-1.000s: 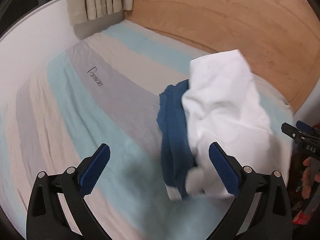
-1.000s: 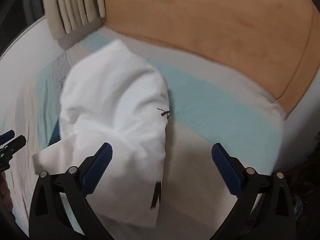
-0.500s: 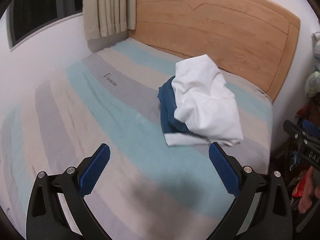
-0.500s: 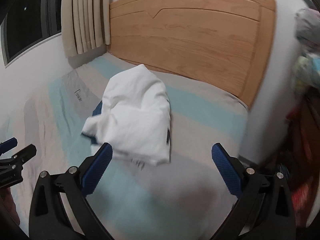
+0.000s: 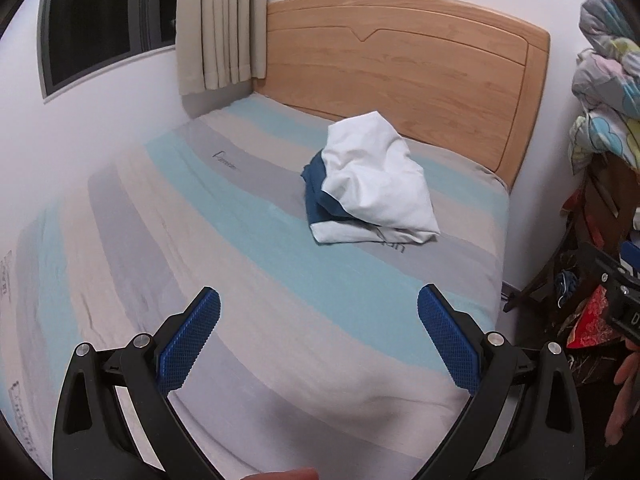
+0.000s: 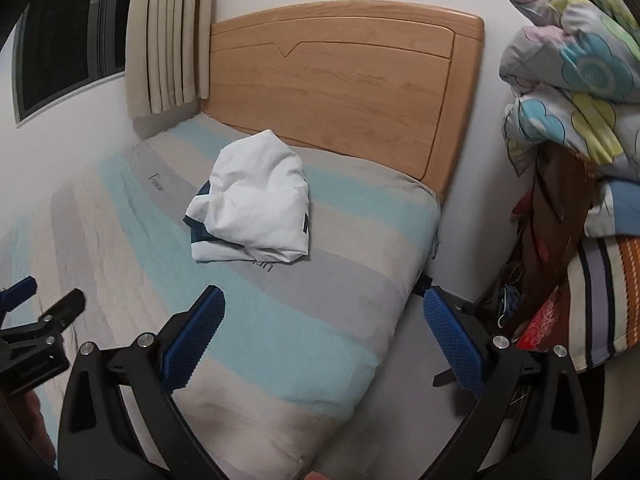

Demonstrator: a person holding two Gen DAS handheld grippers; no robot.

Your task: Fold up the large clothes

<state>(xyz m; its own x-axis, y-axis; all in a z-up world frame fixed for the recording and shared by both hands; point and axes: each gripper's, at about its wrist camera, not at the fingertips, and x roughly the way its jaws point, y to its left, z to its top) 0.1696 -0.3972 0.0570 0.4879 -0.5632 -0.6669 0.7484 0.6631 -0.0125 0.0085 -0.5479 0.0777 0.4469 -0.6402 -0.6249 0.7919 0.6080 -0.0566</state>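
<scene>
A folded white garment (image 5: pixel 380 180) lies on top of a dark blue garment (image 5: pixel 318 192) on the striped bed (image 5: pixel 240 240), near the wooden headboard. The pile also shows in the right wrist view, white (image 6: pixel 260 200) over blue (image 6: pixel 198 234). My left gripper (image 5: pixel 319 340) is open and empty, well back from the pile above the bed's near part. My right gripper (image 6: pixel 324 338) is open and empty, over the bed's right edge, also far from the pile.
A wooden headboard (image 5: pixel 400 64) stands behind the bed. Curtains (image 5: pixel 220 20) and a dark window (image 5: pixel 100 20) are on the left wall. A stack of patterned quilts (image 6: pixel 580 120) and clutter stands to the right of the bed.
Both grippers have pulled back and up, away from the clothes pile, which now lies small and far on the bed. Both stay open and empty.
</scene>
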